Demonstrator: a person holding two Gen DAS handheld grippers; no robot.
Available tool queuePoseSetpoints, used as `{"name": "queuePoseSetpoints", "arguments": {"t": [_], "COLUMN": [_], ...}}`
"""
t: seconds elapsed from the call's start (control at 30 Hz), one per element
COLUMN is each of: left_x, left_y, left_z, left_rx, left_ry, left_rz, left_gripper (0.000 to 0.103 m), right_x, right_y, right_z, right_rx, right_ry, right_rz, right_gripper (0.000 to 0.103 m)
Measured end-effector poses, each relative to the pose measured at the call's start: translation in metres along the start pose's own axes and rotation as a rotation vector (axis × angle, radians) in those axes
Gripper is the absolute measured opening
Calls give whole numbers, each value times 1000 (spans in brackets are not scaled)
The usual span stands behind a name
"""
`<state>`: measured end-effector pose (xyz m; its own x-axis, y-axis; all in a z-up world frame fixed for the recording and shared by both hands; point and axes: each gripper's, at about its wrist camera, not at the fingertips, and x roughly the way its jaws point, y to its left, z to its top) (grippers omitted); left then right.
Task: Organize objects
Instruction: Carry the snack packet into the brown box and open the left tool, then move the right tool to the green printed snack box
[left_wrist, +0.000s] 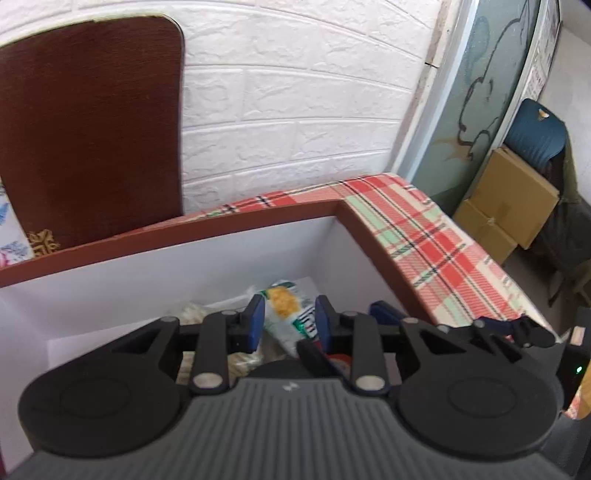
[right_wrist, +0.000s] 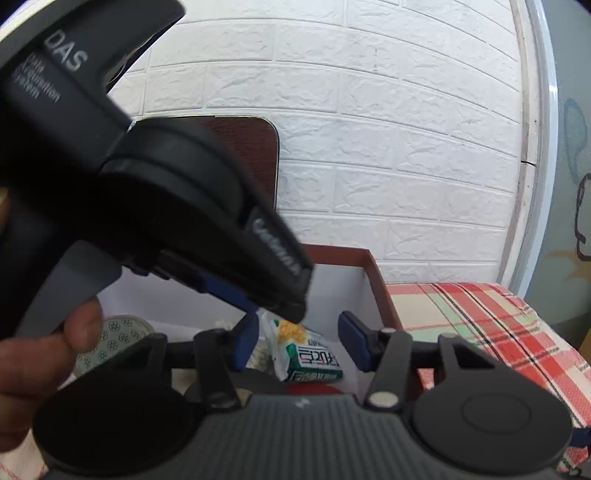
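Observation:
A box with white inner walls (left_wrist: 147, 266) and a red-brown rim (right_wrist: 384, 295) stands on a plaid cloth. Inside lies a white and green snack packet (left_wrist: 291, 314), which also shows in the right wrist view (right_wrist: 306, 354), with other wrapped items around it. My left gripper (left_wrist: 290, 321) hangs over the box, open and empty, blue pads either side of the packet above it. My right gripper (right_wrist: 303, 339) is also over the box, open and empty. The left gripper's body (right_wrist: 155, 192) crosses the right wrist view, held by a hand (right_wrist: 48, 354).
The plaid cloth (left_wrist: 436, 236) covers the surface right of the box. A brown board (left_wrist: 88, 125) leans on the white brick wall. Cardboard boxes (left_wrist: 506, 206) and a blue chair (left_wrist: 535, 133) stand at the far right. A round patterned lid (right_wrist: 114, 339) lies in the box at left.

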<state>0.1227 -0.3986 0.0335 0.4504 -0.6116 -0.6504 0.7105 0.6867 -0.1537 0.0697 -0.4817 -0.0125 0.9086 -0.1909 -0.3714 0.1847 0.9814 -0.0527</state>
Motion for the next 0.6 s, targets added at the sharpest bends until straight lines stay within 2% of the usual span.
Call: {"name": "queuePoseSetpoints", "arguments": {"t": [0.23,0.3,0.6], "left_x": [-49,-66,-131], "left_y": [2,6,35], "left_z": [-17,-25,-76], "left_rx": [13,7,-29], "left_ry": [-29,-34,-44], "left_rz": [141,174,253], "left_gripper": [33,37,38], "right_x": [-35,-47,-113], "right_y": [7,17,37], "right_z": [-7,-8,-12], "right_rx": [62,65,108], "right_ry": [-16,-20,8], "right_rz": [3,1,14], "right_gripper": [53,54,55]}}
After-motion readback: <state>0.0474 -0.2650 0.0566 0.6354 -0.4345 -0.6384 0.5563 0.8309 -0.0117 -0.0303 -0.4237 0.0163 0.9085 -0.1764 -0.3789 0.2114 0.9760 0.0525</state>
